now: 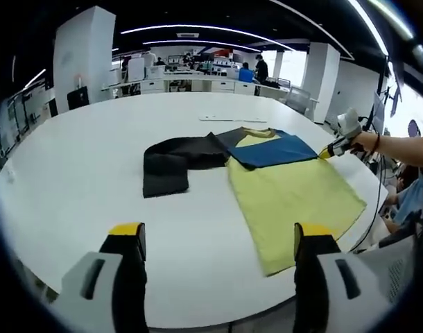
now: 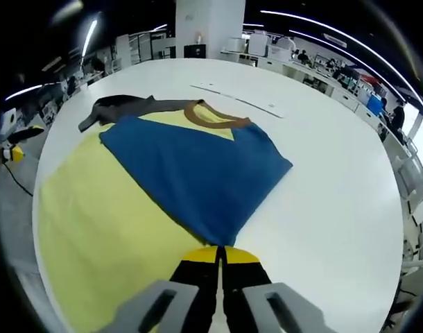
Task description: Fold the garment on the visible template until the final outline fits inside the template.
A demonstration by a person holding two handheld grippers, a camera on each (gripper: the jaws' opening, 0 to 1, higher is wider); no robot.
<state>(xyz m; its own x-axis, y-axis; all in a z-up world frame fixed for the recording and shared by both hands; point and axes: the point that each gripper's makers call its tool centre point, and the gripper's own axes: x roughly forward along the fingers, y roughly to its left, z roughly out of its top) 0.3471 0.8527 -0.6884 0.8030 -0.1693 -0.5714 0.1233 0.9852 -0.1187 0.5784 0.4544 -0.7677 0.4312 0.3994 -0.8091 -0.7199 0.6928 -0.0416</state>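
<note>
While partly folded, yellow garment shows blue sleeve.

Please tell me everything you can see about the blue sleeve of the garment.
The blue sleeve is a flat panel of soft, matte cloth. It lies folded across the yellow body of the garment, its upper edge near the brown collar. It narrows to a corner at the table's near side, where the right gripper has its jaws closed on that corner. In the left gripper view the blue sleeve lies over the top of the yellow cloth, beside a dark sleeve.
</note>
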